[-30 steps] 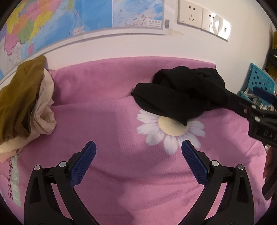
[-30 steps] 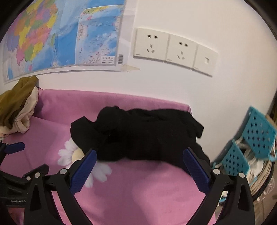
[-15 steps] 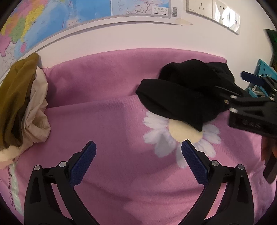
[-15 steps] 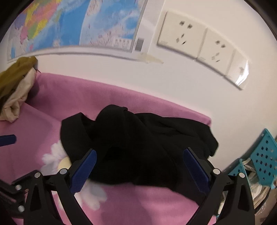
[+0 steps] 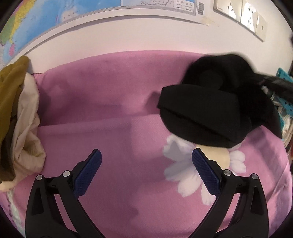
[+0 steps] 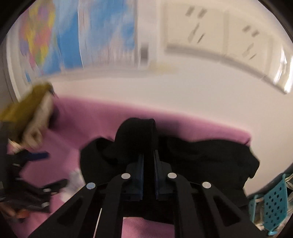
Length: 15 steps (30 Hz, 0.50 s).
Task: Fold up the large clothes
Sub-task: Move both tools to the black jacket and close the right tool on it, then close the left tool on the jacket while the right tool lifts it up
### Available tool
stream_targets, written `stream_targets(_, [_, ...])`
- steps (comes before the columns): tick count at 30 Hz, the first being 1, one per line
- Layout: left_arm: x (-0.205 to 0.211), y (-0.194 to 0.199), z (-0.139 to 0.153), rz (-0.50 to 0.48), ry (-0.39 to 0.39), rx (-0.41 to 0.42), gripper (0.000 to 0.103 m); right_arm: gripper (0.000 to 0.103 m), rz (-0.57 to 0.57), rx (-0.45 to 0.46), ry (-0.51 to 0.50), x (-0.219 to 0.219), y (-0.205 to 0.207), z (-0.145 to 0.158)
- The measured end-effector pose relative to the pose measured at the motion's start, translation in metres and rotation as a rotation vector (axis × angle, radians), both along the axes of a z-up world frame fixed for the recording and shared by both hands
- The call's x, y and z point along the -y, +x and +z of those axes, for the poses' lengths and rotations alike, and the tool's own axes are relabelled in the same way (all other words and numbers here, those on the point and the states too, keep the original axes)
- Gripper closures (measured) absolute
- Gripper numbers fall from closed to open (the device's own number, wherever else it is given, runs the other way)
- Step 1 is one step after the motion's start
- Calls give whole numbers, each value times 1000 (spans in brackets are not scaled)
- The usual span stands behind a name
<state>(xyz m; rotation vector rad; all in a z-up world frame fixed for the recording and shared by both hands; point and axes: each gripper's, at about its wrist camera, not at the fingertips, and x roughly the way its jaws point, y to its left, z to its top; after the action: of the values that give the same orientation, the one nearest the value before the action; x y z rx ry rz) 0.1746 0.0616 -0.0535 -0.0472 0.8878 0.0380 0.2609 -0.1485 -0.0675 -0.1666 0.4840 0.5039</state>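
Olive and beige clothes (image 5: 16, 117) heaped at 9 o'clock, cut off by frame edge. Left gripper (image 5: 146, 161) spread over pink blanket (image 5: 102, 102), empty. Black garment (image 5: 210, 109) at 2 o'clock, blurred rightward. Right gripper (image 6: 148, 157) closing, pinching a fold of it.

A home room, likely a bedroom or a spare corner: ahead of the fingers lies a pink blanket (image 5: 113, 102) printed with a white daisy (image 5: 185, 164) and strewn with loose clothes (image 5: 16, 117) (olive and cream, heaped left of the fingers). Beyond it, a coloured wall map (image 5: 55, 16), white sockets (image 5: 239, 12) and, right of the fingers, a teal plastic basket (image 6: 274, 199).
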Motion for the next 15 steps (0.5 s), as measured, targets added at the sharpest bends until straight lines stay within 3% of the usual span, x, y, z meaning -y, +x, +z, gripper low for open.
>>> stream_targets(3, [1, 10, -1, -26, -30, -2, 6, 95, 26, 36, 92, 25, -18, 20])
stream_targets(6, [10, 21, 0, -105, -115, 13, 6, 96, 43, 70, 160, 47, -33, 37])
stream_targets(10, [35, 41, -6, -221, -122, -9, 6, 97, 83, 53, 112, 55, -37, 34])
stream_targets(12, [45, 53, -13, -240, -79, -43, 16, 93, 86, 33, 66, 55, -33, 27])
stream_targets(13, [48, 55, -14, -235, -41, -42, 19, 86, 87, 30, 44, 54, -32, 22])
stream_targets(15, [51, 56, -13, -224, -4, -46, 28, 18, 54, 29, -5, 48, -25, 13])
